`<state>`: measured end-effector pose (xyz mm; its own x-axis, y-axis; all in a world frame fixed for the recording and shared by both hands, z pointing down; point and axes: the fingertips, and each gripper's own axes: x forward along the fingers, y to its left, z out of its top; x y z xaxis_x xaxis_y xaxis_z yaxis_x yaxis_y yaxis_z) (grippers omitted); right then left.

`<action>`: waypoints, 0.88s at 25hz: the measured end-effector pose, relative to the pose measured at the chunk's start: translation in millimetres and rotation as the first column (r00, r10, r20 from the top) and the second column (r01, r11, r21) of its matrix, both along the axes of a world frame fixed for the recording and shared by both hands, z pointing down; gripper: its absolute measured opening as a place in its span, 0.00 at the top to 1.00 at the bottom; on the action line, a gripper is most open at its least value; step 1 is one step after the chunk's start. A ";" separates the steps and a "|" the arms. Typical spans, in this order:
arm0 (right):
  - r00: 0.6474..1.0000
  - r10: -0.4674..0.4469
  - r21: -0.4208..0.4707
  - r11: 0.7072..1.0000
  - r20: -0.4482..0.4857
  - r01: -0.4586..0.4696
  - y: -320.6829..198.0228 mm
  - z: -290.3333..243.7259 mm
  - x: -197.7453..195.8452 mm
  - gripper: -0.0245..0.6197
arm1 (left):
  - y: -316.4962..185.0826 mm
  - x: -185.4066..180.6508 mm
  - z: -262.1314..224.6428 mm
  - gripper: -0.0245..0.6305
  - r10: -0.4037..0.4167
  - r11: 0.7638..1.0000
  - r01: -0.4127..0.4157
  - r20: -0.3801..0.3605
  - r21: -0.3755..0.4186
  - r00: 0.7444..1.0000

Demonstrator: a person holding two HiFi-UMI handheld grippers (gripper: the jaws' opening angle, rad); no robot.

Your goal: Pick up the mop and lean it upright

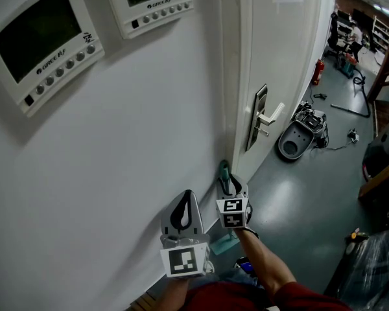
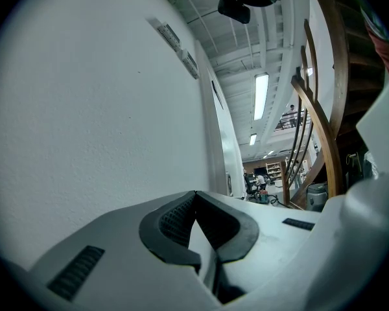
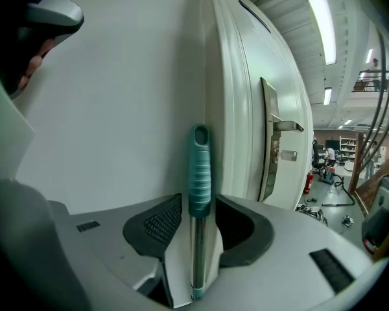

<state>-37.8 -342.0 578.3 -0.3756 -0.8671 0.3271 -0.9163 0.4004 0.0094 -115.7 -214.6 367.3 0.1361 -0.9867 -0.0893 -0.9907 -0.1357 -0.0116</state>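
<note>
Mop handle (image 3: 200, 167) upright against wall (image 3: 104, 109), loose between wide jaws of right gripper (image 3: 199, 199); left gripper (image 2: 196, 193) closed, empty. Risk: sideways slide, toppling.

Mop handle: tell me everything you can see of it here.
The mop shows a teal ribbed grip with a hanging hole at its tip, above a shiny metal shaft. It stands upright against the white wall beside the door frame, between the open fingers of the right gripper, neither pressing it.
</note>
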 end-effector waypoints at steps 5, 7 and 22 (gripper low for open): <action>1.000 0.005 -0.001 1.000 0.025 -0.005 0.1 -3.8 2.0 0.71 | -0.4 -0.9 2.4 0.94 -0.006 1.000 0.006 0.003 -0.008 1.000; 0.998 0.003 -0.019 1.000 0.060 -0.002 2.3 -6.8 0.7 0.71 | -0.7 -0.3 2.5 0.94 -0.005 1.000 0.005 0.002 -0.009 1.000; 0.997 -0.027 0.114 0.993 0.067 0.019 42.8 -43.0 16.0 0.71 | -6.3 7.9 2.1 0.94 0.013 1.000 -0.013 -0.018 -0.003 1.000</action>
<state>-21.8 -299.2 535.3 -0.4136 -0.8882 0.1999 -0.9070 0.4210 -0.0064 -107.7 -220.8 369.4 0.1471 -0.9851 -0.0892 -0.9889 -0.1483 0.0066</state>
